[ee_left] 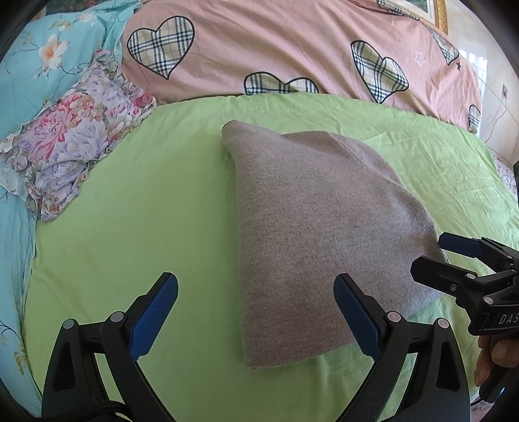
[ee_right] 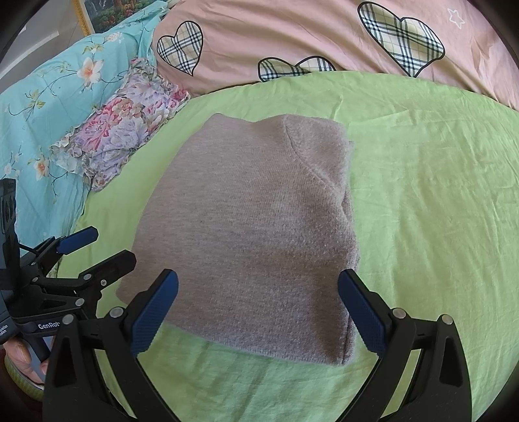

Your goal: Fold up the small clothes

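Note:
A grey knit garment (ee_left: 311, 233) lies folded into a compact rectangle on the green sheet (ee_left: 146, 211); it also shows in the right wrist view (ee_right: 246, 227). My left gripper (ee_left: 256, 311) is open and empty, just above the garment's near left edge. My right gripper (ee_right: 258, 311) is open and empty over the garment's near edge. The right gripper shows in the left wrist view (ee_left: 431, 256) at the garment's right corner. The left gripper shows in the right wrist view (ee_right: 103, 246) at the garment's left side.
A folded floral cloth (ee_left: 71, 142) lies at the left on a turquoise flowered cover (ee_left: 35, 58). A pink quilt with plaid hearts (ee_left: 292, 48) lies behind the green sheet. A framed picture (ee_right: 107, 13) stands at the back.

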`<state>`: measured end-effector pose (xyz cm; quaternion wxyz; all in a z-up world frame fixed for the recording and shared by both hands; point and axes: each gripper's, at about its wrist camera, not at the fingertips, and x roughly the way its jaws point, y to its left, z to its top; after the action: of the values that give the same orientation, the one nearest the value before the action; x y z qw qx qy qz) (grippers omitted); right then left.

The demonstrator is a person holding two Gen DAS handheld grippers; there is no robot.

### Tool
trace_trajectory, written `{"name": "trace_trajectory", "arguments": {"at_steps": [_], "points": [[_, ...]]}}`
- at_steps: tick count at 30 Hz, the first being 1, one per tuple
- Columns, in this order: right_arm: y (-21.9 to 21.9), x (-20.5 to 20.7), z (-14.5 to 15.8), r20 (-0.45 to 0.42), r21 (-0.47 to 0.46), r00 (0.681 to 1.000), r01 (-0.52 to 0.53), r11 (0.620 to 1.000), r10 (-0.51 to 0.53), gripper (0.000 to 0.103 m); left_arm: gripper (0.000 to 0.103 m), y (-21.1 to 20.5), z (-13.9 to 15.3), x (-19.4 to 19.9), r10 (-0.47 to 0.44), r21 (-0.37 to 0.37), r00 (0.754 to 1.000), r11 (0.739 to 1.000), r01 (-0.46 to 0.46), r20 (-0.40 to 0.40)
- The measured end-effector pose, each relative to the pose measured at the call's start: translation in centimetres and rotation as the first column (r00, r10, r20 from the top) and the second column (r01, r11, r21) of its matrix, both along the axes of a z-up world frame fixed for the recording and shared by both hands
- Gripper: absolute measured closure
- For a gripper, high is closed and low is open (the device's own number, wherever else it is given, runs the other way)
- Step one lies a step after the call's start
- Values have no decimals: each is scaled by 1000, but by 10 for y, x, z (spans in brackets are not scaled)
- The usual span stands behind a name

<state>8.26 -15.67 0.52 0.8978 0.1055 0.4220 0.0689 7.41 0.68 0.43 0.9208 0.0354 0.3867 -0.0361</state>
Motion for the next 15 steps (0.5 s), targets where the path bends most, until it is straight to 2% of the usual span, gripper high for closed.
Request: {"name": "trace_trajectory", "arguments": {"at_steps": [15], "points": [[1, 0, 0, 0, -1, 1000, 4, 1000, -4, 4, 5, -1, 0, 0, -6, -1, 1000, 1000, 6, -1]]}}
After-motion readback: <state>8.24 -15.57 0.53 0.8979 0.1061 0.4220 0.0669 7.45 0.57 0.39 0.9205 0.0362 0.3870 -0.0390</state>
